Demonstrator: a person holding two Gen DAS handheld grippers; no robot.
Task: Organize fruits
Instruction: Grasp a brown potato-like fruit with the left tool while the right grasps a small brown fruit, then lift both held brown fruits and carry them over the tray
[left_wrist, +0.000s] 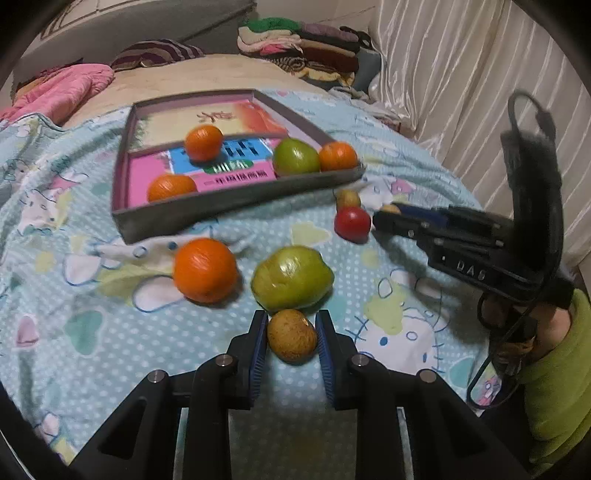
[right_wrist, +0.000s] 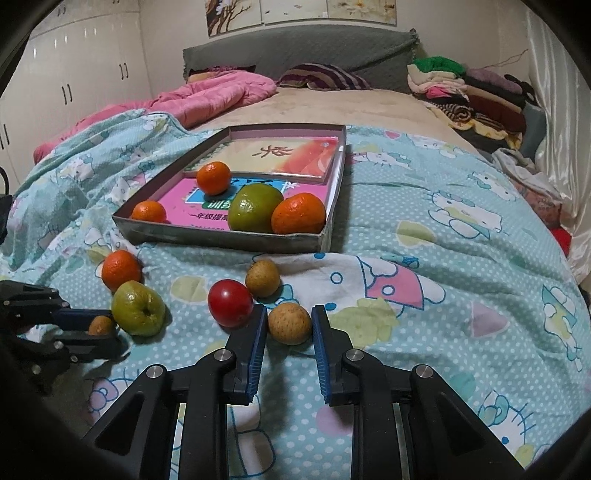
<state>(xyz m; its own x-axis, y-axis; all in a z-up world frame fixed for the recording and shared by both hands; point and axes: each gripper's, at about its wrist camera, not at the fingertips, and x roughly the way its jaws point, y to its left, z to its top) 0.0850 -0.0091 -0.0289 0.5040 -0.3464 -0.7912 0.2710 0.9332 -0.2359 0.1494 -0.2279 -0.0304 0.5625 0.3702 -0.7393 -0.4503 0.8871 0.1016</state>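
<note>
Left gripper (left_wrist: 291, 338) clamped on small brown fruit (left_wrist: 291, 339); right gripper (right_wrist: 289, 325) pinching second brown fruit (right_wrist: 289, 324). Green fruit (left_wrist: 292, 277), orange (left_wrist: 205, 269), red fruit (right_wrist: 230, 302) loose beyond on cartoon quilt (right_wrist: 424, 229). Farther: shallow box (right_wrist: 225, 236), clothes pile (right_wrist: 469, 92).

- Bedspread (right_wrist: 443, 236) is showing pale blue with white dots and cartoon cats.
- Tangerine (left_wrist: 205, 270) is glowing orange.
- Small round fruit (right_wrist: 230, 302) is looking red.
- Quilt (right_wrist: 218, 92) is showing pink.
</note>
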